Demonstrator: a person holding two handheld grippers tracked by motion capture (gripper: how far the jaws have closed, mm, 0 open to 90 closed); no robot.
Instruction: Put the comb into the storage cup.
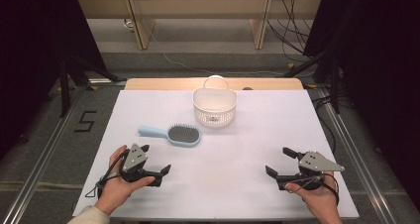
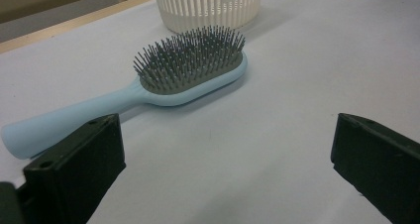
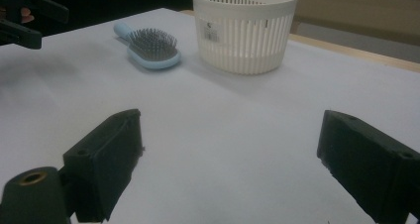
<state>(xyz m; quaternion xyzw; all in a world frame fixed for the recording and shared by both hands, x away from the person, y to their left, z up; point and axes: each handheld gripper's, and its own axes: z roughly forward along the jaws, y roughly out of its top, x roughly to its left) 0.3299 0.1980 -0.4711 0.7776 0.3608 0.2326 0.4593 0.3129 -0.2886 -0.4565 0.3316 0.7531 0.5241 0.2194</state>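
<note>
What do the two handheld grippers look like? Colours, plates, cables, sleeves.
Both match: the left gripper and right gripper have black bodies with two blocky black jaws and a grey three-cornered plate dotted with small holes on top. A thin black cable trails from each. A light-coloured sleeve shows at the left wrist.

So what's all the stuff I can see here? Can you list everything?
hairbrush: one, light blue with grey bristles, lying flat on the sheet, bristles up, near the left gripper
basket: one, white, slatted, with a handle, standing behind the brush
sheet: one, white, covering the table
table: one, wooden, edge showing at the far side
left gripper: one, black, jaws open, nothing held
right gripper: one, black, jaws open, nothing held
hands: two, one holding each gripper
</note>
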